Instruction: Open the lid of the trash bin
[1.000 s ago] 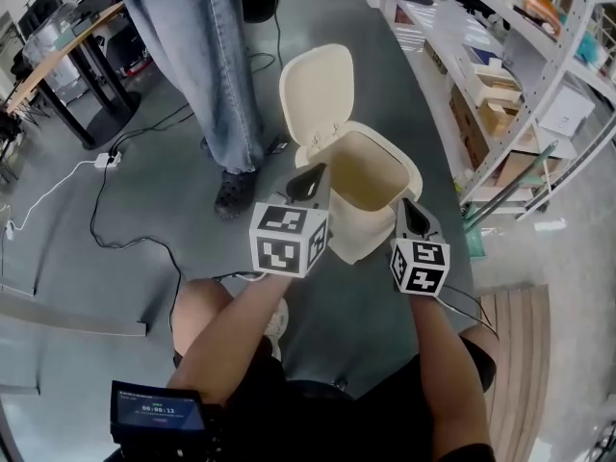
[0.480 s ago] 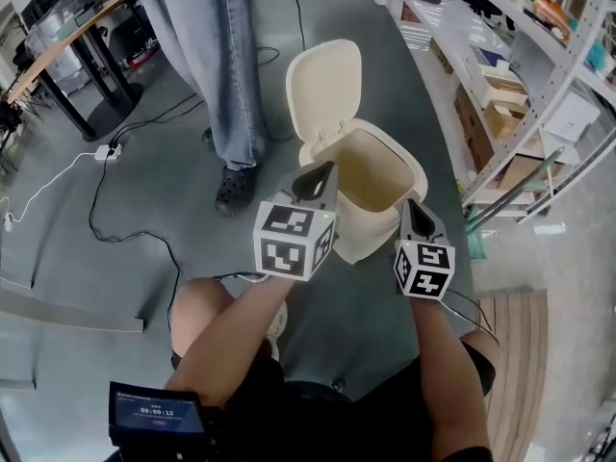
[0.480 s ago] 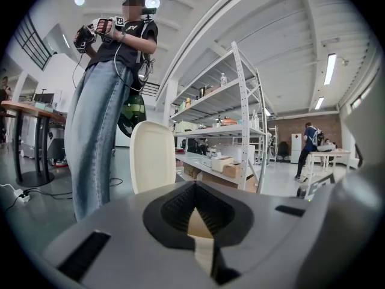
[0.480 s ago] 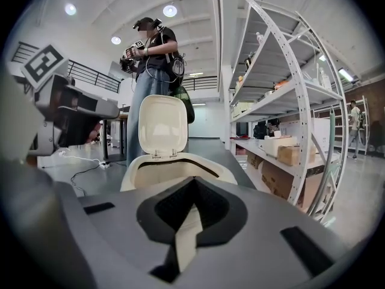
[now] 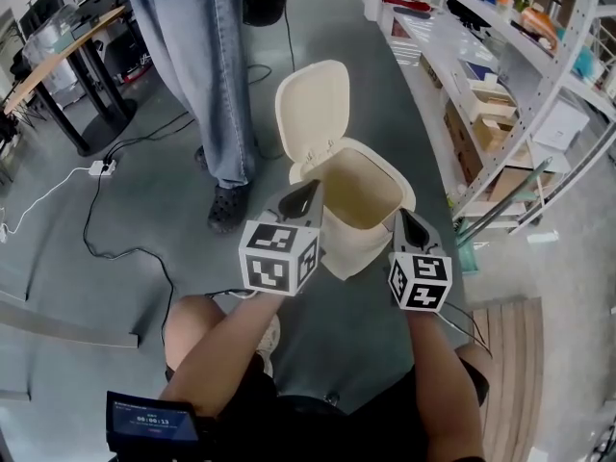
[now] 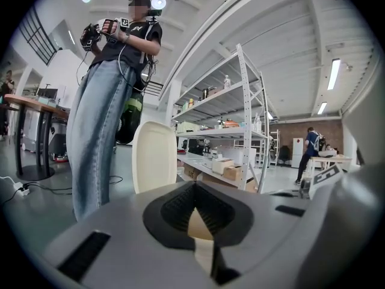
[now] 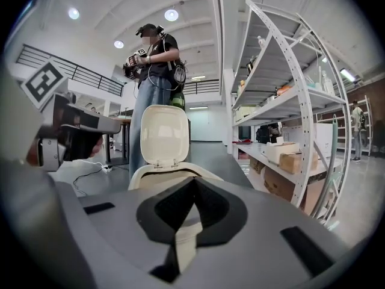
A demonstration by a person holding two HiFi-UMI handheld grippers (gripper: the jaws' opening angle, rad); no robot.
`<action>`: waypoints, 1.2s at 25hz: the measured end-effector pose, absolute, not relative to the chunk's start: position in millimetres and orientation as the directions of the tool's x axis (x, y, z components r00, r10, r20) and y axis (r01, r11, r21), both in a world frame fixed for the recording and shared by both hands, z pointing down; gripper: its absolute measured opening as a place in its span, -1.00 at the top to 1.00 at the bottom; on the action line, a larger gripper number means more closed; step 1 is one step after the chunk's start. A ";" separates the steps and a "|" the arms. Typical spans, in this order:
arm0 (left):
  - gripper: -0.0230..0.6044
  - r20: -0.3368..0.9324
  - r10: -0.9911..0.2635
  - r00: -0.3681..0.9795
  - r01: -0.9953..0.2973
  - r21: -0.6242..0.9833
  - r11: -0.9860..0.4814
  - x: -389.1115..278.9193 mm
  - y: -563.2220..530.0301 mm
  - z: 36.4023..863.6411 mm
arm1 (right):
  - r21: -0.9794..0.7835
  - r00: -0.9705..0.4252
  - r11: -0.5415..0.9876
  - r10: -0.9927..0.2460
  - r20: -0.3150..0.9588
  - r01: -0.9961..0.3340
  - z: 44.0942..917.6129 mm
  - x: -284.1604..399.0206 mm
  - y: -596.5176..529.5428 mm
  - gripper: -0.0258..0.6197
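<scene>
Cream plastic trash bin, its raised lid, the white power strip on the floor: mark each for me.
Cream plastic trash bin [image 5: 358, 243]: head view, front outer wall.
Raised lid [image 5: 313, 114]: head view, inner face.
White power strip [image 5: 100, 167]: head view, middle of its body.

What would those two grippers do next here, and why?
Probably just draw both back from the trash bin: its lid already stands upright, and the left gripper and right gripper are shut on nothing near its front rim.

L tongs [image 5: 306, 196] & R tongs [image 5: 405, 221]: tips together, held out fwd, side by side, apart.
</scene>
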State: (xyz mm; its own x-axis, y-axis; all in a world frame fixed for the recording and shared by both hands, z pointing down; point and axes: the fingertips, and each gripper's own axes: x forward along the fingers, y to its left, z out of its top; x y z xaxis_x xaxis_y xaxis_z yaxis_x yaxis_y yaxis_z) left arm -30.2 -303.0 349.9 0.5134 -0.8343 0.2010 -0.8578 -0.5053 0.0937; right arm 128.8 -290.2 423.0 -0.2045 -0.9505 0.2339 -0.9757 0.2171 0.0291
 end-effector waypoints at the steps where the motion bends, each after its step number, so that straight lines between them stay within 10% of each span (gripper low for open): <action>1: 0.93 0.200 -0.835 0.513 -0.858 0.091 -0.506 -28.9 -302.8 350.2 | 0.038 -0.203 0.217 -0.952 0.227 -0.975 419.0 130.2 -290.0 0.90; 30: 0.93 0.136 -0.824 0.550 -0.835 0.061 -0.547 -2.6 -217.7 313.1 | 0.076 -0.223 0.237 -0.962 0.160 -0.968 349.6 106.6 -204.0 0.90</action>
State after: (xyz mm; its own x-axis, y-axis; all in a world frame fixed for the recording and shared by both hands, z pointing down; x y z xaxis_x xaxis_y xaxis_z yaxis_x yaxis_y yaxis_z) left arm -2.6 -217.7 313.1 0.5497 -0.8242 0.1359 -0.8350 -0.5469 0.0607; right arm 106.6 -204.0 349.6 -0.2230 -0.9616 0.1597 -0.9684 0.2373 0.0764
